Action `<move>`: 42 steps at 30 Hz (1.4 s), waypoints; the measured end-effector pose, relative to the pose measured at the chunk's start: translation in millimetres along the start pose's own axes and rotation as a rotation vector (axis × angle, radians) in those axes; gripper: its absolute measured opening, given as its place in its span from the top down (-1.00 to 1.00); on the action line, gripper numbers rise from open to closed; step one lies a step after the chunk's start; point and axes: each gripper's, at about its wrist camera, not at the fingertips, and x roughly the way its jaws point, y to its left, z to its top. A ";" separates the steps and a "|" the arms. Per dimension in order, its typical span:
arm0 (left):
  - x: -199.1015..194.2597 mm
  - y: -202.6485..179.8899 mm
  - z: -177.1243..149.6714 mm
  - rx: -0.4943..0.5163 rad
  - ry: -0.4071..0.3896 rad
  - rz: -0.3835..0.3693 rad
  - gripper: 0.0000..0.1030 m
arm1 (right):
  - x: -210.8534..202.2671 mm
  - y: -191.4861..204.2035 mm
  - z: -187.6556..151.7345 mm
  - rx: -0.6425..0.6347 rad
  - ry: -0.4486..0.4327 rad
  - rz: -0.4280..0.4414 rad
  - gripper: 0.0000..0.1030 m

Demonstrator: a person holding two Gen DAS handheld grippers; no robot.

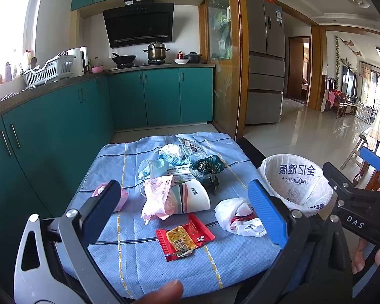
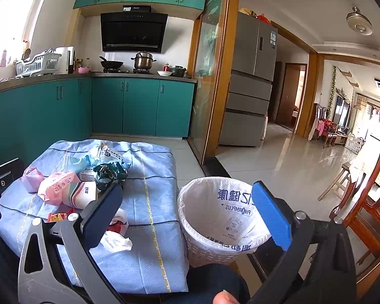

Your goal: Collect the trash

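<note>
Trash lies on a small table with a blue checked cloth: a red snack wrapper, a crumpled white bag, a tipped paper cup, pink wrappers, a dark green wrapper and a blue face mask. A white-lined bin stands right of the table. My left gripper is open and empty above the near trash. My right gripper is open and empty, held over the gap between the table and the bin.
Teal kitchen cabinets run along the left and back, with a stove and pots. A glass sliding door and a fridge stand behind the bin. Wooden chairs stand at the right on the tiled floor.
</note>
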 end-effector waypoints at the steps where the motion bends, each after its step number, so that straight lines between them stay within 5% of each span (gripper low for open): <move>1: 0.0 0.2 -0.1 0.000 -0.001 0.001 -0.94 | -0.1 -0.1 0.4 0.003 -0.002 0.002 -0.94; 42: 7.2 -3.3 -5.7 0.006 0.013 0.003 -0.94 | 1.4 -1.5 -4.5 0.009 -0.001 0.012 -0.94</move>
